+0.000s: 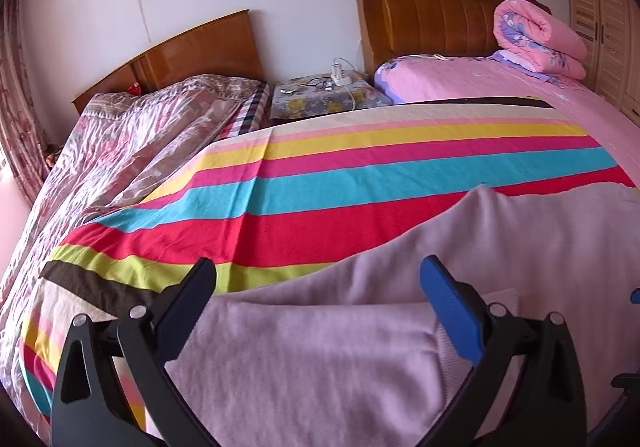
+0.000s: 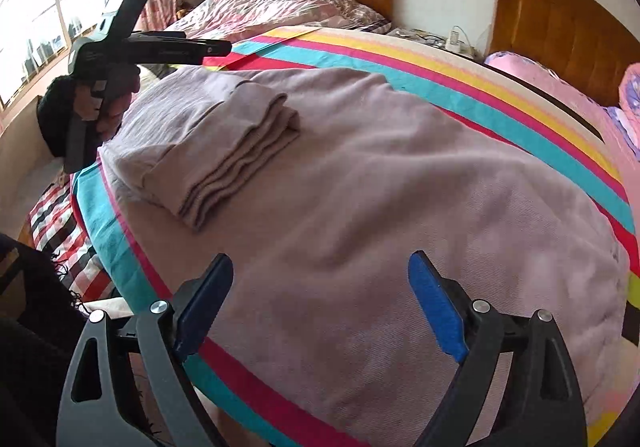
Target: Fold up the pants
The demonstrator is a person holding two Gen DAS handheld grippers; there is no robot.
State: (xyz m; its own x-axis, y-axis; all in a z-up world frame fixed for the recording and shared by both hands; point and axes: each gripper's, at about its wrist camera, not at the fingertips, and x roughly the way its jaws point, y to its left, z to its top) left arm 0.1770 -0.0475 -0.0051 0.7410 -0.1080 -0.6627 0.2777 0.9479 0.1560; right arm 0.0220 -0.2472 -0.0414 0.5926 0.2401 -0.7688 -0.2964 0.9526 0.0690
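Spread fingers (image 2: 434, 311), folded pants (image 2: 224, 151), striped sheet (image 2: 500, 87)

Layout: folded pants (image 2: 224, 151) lie on a spread cloth (image 2: 360, 207), itself on a striped sheet (image 1: 320, 183) covering the near bed (image 1: 592, 119). Left gripper (image 2: 180, 7) hangs above the pants' far-left side; right gripper (image 2: 320, 287) above the cloth's near edge, w/ nothing betw. its fingers (image 2: 436, 311). Behind: nightstand (image 1: 324, 95) betw. two headboards; rolled quilt (image 1: 536, 39) at the bed's head, far right.
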